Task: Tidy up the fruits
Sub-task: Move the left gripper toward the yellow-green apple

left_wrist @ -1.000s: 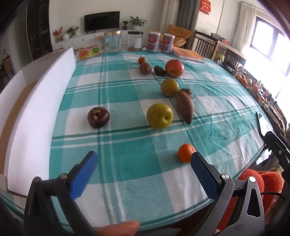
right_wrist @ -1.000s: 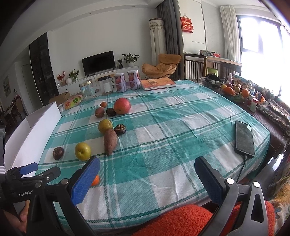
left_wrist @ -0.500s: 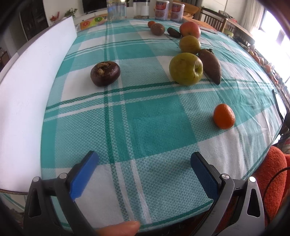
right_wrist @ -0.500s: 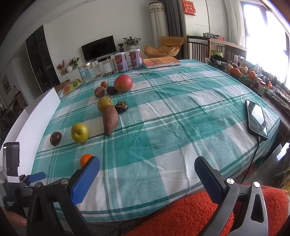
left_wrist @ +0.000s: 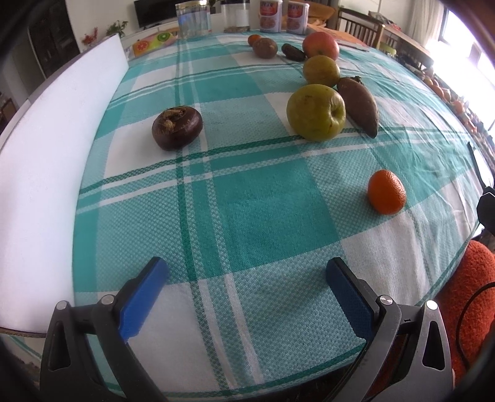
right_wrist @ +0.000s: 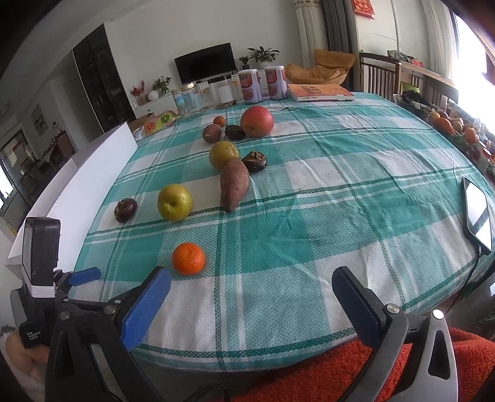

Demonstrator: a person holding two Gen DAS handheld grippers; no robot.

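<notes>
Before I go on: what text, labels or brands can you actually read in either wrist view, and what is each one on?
"Data Acquisition System": on the black left claw handle, right wrist view.
Two red-labelled canisters: print too blurred to read.
Orange book: cover text too small.
Red wall hanging: characters not legible.
Nothing readable in the left wrist view.

Strong daylight floods in from two o'clock, blowing out the tall bright window [right_wrist: 473, 55]. Fisheye bending curves the edges; dark vignette rims every corner.
</notes>
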